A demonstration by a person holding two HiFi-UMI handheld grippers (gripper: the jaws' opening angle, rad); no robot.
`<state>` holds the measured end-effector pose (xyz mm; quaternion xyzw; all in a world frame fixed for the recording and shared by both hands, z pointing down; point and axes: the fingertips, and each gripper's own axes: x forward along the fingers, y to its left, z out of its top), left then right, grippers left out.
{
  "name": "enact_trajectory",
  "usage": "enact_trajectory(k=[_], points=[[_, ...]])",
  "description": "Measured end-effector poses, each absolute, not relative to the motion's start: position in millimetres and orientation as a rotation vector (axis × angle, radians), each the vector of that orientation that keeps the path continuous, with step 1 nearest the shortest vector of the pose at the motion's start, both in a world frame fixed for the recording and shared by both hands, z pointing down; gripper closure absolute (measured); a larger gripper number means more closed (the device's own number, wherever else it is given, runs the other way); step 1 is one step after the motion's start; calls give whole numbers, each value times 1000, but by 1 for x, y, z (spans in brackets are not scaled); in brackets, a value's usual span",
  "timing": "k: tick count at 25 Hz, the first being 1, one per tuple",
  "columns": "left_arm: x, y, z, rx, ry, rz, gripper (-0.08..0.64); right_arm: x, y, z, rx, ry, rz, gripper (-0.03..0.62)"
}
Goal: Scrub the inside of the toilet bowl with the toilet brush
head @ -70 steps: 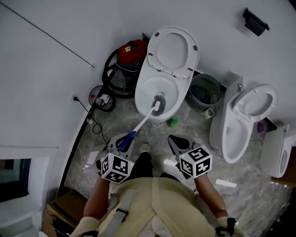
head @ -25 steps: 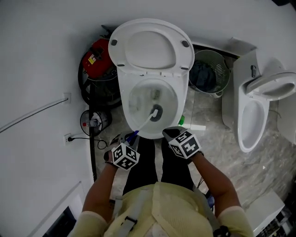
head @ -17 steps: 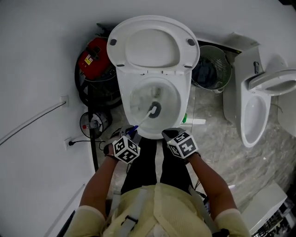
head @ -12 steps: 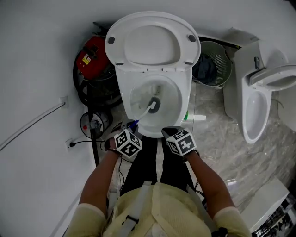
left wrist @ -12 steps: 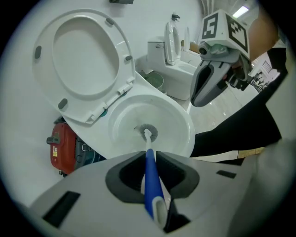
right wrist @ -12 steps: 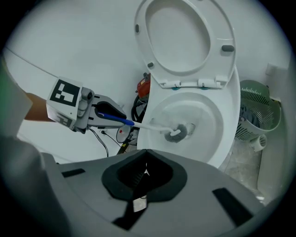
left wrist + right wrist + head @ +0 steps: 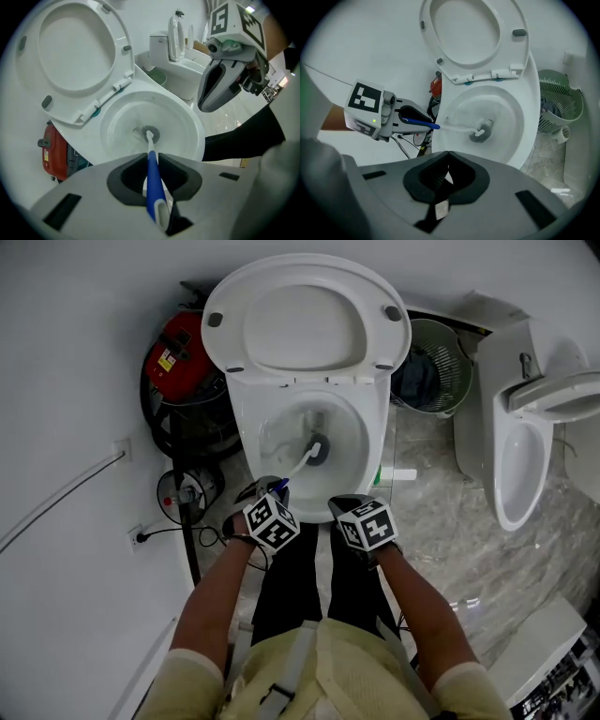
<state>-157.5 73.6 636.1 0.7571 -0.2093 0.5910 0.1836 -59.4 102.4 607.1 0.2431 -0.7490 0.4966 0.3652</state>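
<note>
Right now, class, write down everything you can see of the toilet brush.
The toilet brush has a blue grip, a thin white shaft and a round grey bristle head, and it all looks like plastic. The left gripper is shut on the blue grip, with its fingers on either side. The brush slants down into the open toilet bowl, and its head sits at the bottom by the drain.

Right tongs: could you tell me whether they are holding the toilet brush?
No, the right tongs are closed on nothing; the left tongs grip the toilet brush by its blue handle.
</note>
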Motion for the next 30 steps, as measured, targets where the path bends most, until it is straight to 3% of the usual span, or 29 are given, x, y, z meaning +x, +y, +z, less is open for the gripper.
enact_trajectory(k=[14,30], points=[[-135,65,655,2091,-645,1671,482,-30,114,628,609,-1909,1281,577],[-157,84,639,2079,-463,1922,482,-22,110,622,592,-1928,1267,577]])
